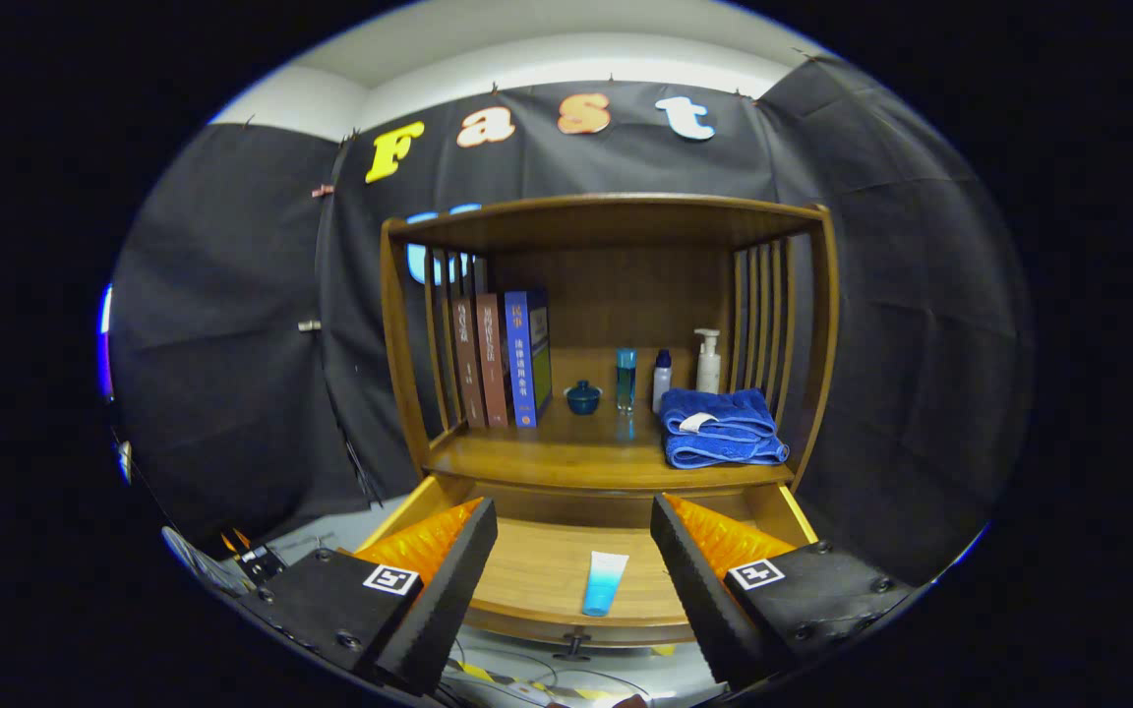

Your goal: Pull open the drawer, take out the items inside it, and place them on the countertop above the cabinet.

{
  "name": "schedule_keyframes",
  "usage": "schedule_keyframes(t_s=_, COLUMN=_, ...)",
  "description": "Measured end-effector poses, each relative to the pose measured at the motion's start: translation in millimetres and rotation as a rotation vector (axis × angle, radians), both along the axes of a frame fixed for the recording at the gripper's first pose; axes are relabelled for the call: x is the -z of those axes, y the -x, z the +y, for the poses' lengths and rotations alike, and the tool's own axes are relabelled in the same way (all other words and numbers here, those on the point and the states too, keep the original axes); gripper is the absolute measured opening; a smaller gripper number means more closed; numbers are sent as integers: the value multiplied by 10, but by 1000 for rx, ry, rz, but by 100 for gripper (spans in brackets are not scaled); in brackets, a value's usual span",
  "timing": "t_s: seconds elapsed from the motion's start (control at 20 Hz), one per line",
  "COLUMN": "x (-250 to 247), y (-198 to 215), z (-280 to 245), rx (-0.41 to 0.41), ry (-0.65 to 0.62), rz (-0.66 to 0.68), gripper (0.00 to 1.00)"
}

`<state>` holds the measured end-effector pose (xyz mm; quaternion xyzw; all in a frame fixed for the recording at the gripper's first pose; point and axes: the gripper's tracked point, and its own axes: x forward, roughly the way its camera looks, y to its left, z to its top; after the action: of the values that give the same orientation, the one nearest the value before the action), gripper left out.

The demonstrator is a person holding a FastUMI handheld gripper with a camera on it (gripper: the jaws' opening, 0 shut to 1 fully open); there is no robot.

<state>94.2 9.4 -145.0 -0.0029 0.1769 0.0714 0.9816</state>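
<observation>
While the drawer (pixel 566 580) stands pulled out below the cabinet (pixel 606 344), the gripper view is taken from just in front of it, looking along the two fingers. The claw (pixel 574 575) is held wide open, nothing being gripped, and its fingers (pixel 448 580) are seen on either side of the drawer's wooden floor. A small tube (pixel 605 582) (pale at the far end, blue toward the near end) is seen lying flat on that floor, between the fingers and slightly nearer the right one, its length running roughly front to back. No other item can be made out in the visible part of the drawer, though its back portion is hidden under the shelf edge.

Above the drawer, the table (pixel 576 457) of the cabinet is seen to carry several things already: three books (pixel 503 359) standing upright at the left, a small dark lidded pot (pixel 583 397), a clear blue bottle (pixel 626 379), a small white bottle (pixel 662 380), a pump bottle (pixel 708 361), and a folded blue towel (pixel 722 428) at the right. A bare stretch of wood is left at the front, between the books and the towel.

The opening step is judged to be done, and the taking-out step to be in hand. For the next move, the claw would need to be lowered over the tube, closed across its narrow width, and then lifted clear of the drawer front before being carried up to the bare stretch.
</observation>
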Motion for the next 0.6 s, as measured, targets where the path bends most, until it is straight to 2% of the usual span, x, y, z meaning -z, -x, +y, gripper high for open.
schedule_keyframes(t_s=0.15, x=262, y=-340, z=76, rx=-22, ry=44, rz=138, gripper=99)
schedule_keyframes(t_s=0.35, x=881, y=-587, z=109, rx=-44, ry=74, rz=401, gripper=99)
schedule_keyframes(t_s=0.6, x=1607, y=-634, z=93, rx=-31, ry=50, rz=710, gripper=99)
